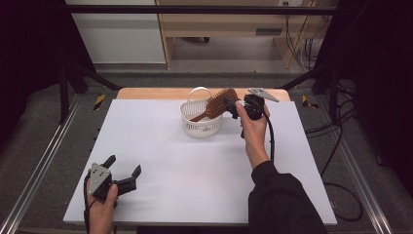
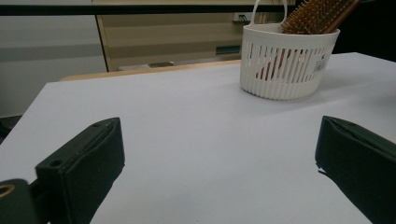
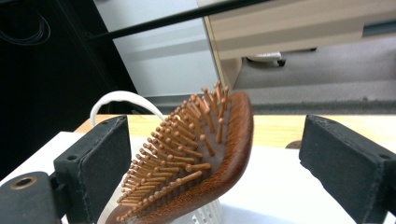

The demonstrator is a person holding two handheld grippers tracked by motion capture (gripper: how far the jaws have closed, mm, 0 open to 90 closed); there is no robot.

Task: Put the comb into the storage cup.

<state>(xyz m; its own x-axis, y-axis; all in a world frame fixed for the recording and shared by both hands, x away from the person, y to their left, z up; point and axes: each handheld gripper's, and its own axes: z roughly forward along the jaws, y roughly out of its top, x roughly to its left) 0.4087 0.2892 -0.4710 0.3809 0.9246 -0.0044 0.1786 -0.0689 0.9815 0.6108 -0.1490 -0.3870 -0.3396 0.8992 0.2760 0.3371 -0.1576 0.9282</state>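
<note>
A white slatted basket (image 1: 200, 123) stands at the far middle of the white table top (image 1: 195, 170). A brown wooden hairbrush (image 1: 217, 103) leans in it, handle down and bristled head sticking out to the right. My right gripper (image 1: 233, 106) is open at the brush head. In the right gripper view the hairbrush (image 3: 201, 158) lies between the wide-apart jaws without touching either pad, above the basket (image 3: 206, 216). My left gripper (image 1: 124, 165) is open near the front left corner, holding nothing. The left gripper view looks across the table at the basket (image 2: 285, 65) and brush (image 2: 317, 16).
A wooden strip (image 1: 146, 93) runs along the table's far edge. Black frame bars and cables stand at both sides, and a pale cabinet (image 1: 219, 29) sits on the floor beyond. White surface stretches between the two grippers.
</note>
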